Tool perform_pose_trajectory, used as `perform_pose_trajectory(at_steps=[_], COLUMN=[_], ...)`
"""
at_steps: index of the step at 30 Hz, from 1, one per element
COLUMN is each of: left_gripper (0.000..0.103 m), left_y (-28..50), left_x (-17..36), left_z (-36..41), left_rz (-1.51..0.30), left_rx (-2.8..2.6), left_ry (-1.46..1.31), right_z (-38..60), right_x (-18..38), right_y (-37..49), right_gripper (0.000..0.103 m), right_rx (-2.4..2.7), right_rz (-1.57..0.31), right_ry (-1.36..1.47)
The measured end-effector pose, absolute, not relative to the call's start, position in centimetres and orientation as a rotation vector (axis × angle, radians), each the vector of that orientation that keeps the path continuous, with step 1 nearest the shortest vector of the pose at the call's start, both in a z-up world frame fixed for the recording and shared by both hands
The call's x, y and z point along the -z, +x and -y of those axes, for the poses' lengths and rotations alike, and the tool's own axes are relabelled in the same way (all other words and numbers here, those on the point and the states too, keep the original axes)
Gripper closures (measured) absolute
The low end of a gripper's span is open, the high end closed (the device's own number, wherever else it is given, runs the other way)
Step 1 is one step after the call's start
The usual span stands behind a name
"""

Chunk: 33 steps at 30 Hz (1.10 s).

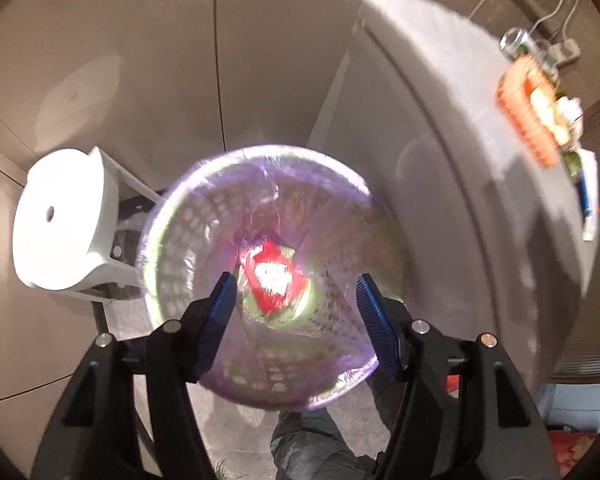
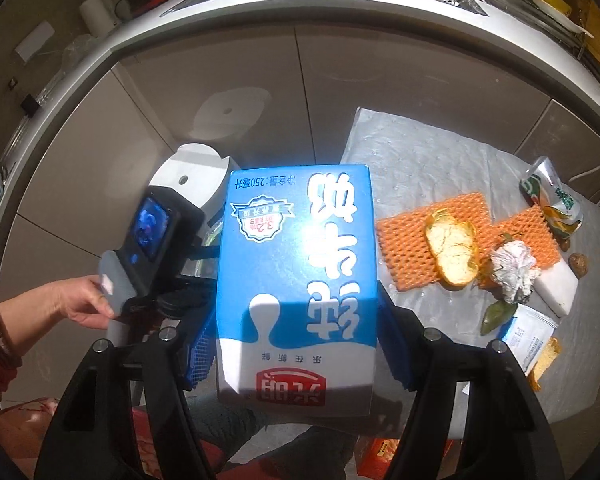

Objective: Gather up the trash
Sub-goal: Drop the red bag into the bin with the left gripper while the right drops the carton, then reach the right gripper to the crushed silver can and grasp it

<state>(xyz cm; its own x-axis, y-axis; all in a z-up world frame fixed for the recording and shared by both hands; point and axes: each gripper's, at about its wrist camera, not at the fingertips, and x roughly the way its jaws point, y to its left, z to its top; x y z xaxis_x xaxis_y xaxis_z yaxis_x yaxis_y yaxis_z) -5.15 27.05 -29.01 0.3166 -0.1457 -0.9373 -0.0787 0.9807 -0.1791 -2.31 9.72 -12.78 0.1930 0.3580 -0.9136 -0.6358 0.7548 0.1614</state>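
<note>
My left gripper [image 1: 296, 320] is open and empty, held over a round waste basket [image 1: 180, 236] lined with a purple bag. A red and white wrapper [image 1: 274, 278] lies at the basket's bottom. My right gripper [image 2: 294, 328] is shut on a blue and white milk carton [image 2: 296, 280], held upside down above the table's left edge. On the grey table [image 2: 420, 160] lie two orange foam nets [image 2: 404, 248], an orange peel [image 2: 452, 252], a crumpled tissue [image 2: 514, 276], a snack packet [image 2: 552, 204], a white sachet [image 2: 528, 336] and a green leaf [image 2: 496, 316].
A white stool [image 1: 64, 216] stands left of the basket. The other hand-held gripper with its camera [image 2: 148, 240] sits left of the carton. Beige cabinet doors [image 2: 260, 100] and a white counter edge [image 2: 300, 4] lie behind. A white block [image 2: 560, 288] is on the table.
</note>
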Motion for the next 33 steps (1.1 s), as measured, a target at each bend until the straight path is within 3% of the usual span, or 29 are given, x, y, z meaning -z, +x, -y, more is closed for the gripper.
perform_pose_trajectory(at_steps=[2, 4, 12, 13, 14, 17, 27, 33], left_gripper=[0.027, 0.02, 0.014, 0.014, 0.014, 0.013, 0.01, 0.01], left_y=[-6.8, -8.7, -12.9, -13.1, -13.3, -13.2, -9.1, -5.2], left_x=[25.8, 22.6, 14.5, 13.9, 13.4, 12.3, 9.8, 9.6], left_z=[-27.8, -28.4, -29.9, -29.9, -30.0, -29.8, -23.6, -15.9], left_rz=[-1.196, -1.145, -1.044, -1.037, -1.031, -1.015, -0.921, -0.899], left_rx=[0.022, -0.01, -0.12, -0.132, -0.139, -0.145, 0.016, 0.173], left_ry=[-0.201, -0.187, -0.139, -0.134, -0.136, -0.142, -0.065, -0.024], right_z=[-11.4, -13.3, -20.2, -20.7, -20.9, -20.3, -5.1, 9.0], right_x=[14.6, 16.8, 25.8, 26.3, 26.5, 24.8, 13.1, 10.5], right_y=[-2.1, -1.9, -2.6, -2.8, -3.0, -3.3, -0.2, 1.4], right_gripper=[0.034, 0.034, 0.034, 0.031, 0.021, 0.009, 0.002, 0.002], right_rx=[-0.735, -0.772, -0.879, -0.876, -0.866, -0.861, -0.601, -0.33], right_rz=[-1.197, -1.217, -1.325, -1.338, -1.34, -1.305, -1.128, -1.106], right_ry=[-0.297, -0.311, -0.372, -0.386, -0.397, -0.395, -0.163, -0.02])
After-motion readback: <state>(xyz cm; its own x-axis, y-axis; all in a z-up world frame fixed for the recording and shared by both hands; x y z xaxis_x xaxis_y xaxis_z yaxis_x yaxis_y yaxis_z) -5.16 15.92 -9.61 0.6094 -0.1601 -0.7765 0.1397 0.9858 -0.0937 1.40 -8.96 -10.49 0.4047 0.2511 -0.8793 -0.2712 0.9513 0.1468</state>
